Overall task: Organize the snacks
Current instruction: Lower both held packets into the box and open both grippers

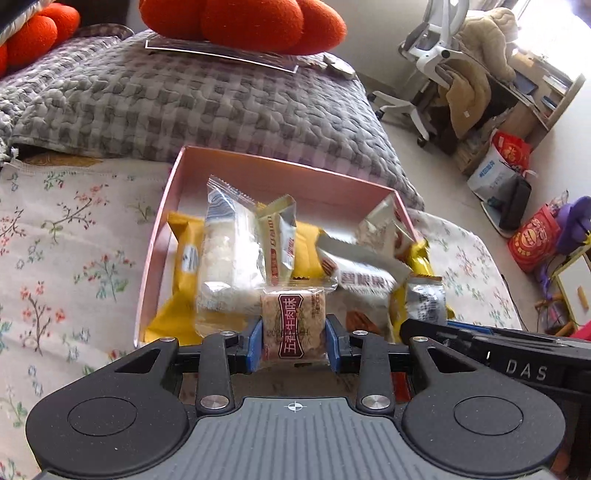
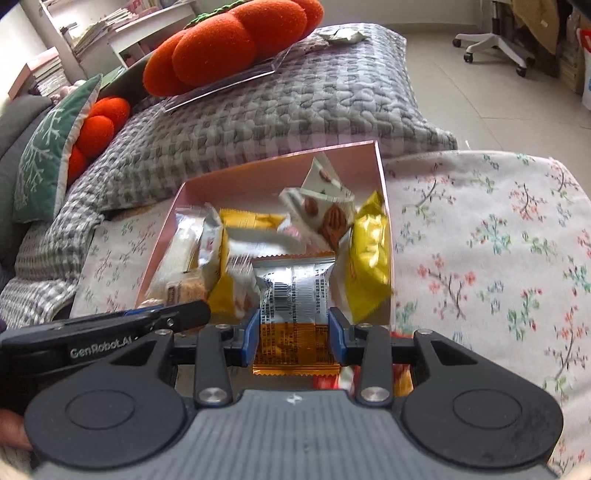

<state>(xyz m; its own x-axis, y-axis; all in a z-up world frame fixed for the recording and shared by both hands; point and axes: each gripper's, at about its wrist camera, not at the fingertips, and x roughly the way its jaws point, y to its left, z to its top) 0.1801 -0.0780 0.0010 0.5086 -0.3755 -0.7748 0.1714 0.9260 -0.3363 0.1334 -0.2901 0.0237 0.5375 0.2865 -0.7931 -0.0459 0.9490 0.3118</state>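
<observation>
A pink box (image 1: 258, 166) (image 2: 280, 162) on the floral cloth holds several wrapped snacks: yellow packets (image 1: 184, 258) (image 2: 371, 254), a clear rice-cake packet (image 1: 225, 258) and white nut packets (image 1: 364, 280) (image 2: 328, 210). My left gripper (image 1: 294, 341) is shut on a small beige snack with a dark red label (image 1: 293, 321), at the box's near edge. My right gripper (image 2: 292, 332) is shut on a silver and orange packet (image 2: 293, 295), also over the box's near edge. Each gripper's black body shows beside the other: the right gripper (image 1: 498, 350) and the left gripper (image 2: 110, 332).
A grey checked quilted cushion (image 1: 184, 96) (image 2: 277, 103) lies behind the box, with orange round pillows (image 1: 243, 22) (image 2: 229, 40) on a clear tray. A green cushion (image 2: 51, 147) is at the left. An office chair (image 1: 432, 55), bags (image 1: 532, 236) and floor lie to the right.
</observation>
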